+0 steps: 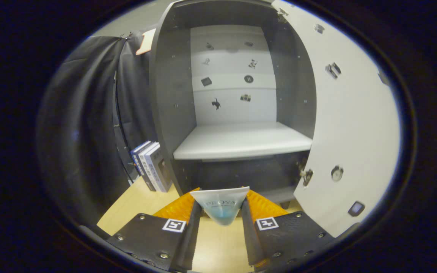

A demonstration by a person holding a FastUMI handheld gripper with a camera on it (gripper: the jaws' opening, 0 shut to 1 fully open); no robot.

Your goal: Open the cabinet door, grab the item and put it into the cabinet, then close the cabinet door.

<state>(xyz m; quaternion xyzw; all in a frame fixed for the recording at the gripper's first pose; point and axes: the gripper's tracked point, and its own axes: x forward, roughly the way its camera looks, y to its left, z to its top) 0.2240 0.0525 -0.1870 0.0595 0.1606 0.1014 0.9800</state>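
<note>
A dark grey cabinet [169, 94] stands open ahead of me, its white door [351, 125] swung out to the right. Inside, a white shelf [241, 142] lies bare below a white back panel carrying small dark stickers. My gripper [220, 212] is shut on a pale squeeze tube [221, 206] with a bluish lower end, held between both fingers with its wide flat end toward the cabinet. The tube hangs above the wooden table [135, 204], in front of and below the shelf.
Two or three books [151, 166] stand upright against the cabinet's left side on the table. Black cloth [89, 125] drapes the wall to the left. The open door's inner face carries hinges [306, 175] and small fittings.
</note>
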